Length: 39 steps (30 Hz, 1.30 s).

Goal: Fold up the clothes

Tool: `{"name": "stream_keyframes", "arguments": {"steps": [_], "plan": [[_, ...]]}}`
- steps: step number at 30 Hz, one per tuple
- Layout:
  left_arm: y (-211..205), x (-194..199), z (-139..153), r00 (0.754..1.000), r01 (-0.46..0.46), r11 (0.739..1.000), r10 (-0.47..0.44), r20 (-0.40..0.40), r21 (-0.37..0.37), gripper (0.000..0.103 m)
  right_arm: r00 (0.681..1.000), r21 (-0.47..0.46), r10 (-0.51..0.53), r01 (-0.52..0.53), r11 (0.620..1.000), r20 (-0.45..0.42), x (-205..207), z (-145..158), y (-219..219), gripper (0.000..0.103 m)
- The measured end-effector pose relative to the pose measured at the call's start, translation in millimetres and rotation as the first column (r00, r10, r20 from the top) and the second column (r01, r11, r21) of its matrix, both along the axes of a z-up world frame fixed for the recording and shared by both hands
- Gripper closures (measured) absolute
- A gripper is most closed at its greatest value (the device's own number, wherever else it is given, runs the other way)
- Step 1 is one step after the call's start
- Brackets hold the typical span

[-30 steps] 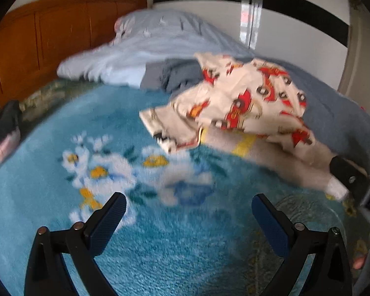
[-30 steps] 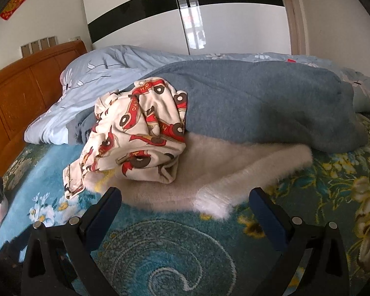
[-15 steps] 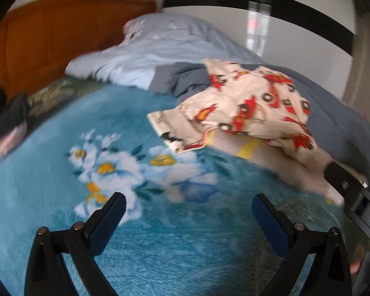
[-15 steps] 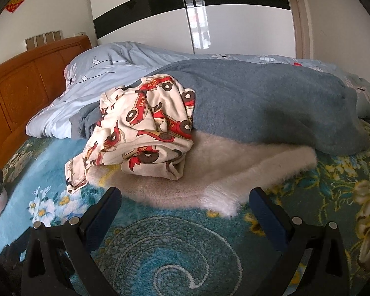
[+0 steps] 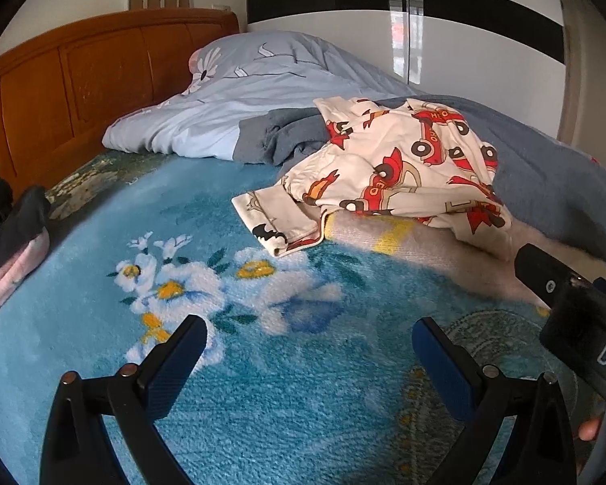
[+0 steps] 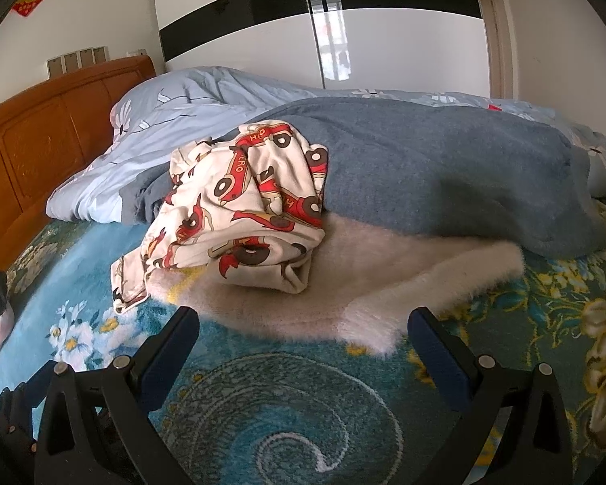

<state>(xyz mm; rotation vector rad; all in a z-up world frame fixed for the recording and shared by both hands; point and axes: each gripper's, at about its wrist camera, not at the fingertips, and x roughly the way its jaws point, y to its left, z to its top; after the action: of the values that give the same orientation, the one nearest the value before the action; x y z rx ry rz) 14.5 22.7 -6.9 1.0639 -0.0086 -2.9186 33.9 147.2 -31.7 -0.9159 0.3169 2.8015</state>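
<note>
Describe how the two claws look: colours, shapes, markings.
The left claw and the right claw look alike: black angular linkage arms with silver rivets and flat, dark blue textured pads. In the left view, the right unit's black body shows white letters "DA".

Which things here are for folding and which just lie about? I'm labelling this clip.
For the job:
- car-print garment, crumpled
- fuzzy white garment beneath it
- left gripper and right gripper, both open and empty

Just lying about:
- grey-blue blanket
- pale blue duvet
- floral bedspread
- wooden headboard
</note>
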Motion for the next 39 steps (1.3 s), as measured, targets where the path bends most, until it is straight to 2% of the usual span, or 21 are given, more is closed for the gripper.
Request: {"name": "stream_keyframes", "arguments": {"steps": [19,26,30,32,37,39], "plan": [[-7.1,-2.5,-2.0,1.000,-0.014,1.000,0.014,0.020,0.028,0.000,1.000,-0.008,0.005,-0.005,1.000,0.005,-0.3,-0.1,-0.3,0.000],[-15.8,-5.2,-4.4,0.999,-0.009,0.996,0.005,0.041,0.088,0.000,1.000,-0.024,0.011,-0.011,1.000,0.005,-0.2,0.3,0.8,0.000],[-17.5,-12.3,-1.8,0.996,0.052,0.989,-0.061,0.066,0.136,0.000,1.000,-0.069,0.011,-0.012,0.998,-0.020,3.2,4.2,8.0,0.000],[-9.6,-21.5,1.8,0.993,0.085,0.993,-0.091,0.075,0.082,0.000,0.998,-0.093,-0.008,0.002,0.996,-0.060,8.7,9.9,15.4,0.000],[19.3,-57.3,16.6,0.974,0.196,0.980,-0.198,0.113,0.029,0.000,0.982,-0.158,-0.090,0.063,0.985,-0.168,25.5,22.0,42.3,0.000],[31.3,-74.4,23.0,0.967,0.217,0.976,-0.216,0.132,0.010,0.000,0.976,-0.175,-0.124,0.092,0.980,-0.181,29.7,24.4,53.9,0.000]]}}
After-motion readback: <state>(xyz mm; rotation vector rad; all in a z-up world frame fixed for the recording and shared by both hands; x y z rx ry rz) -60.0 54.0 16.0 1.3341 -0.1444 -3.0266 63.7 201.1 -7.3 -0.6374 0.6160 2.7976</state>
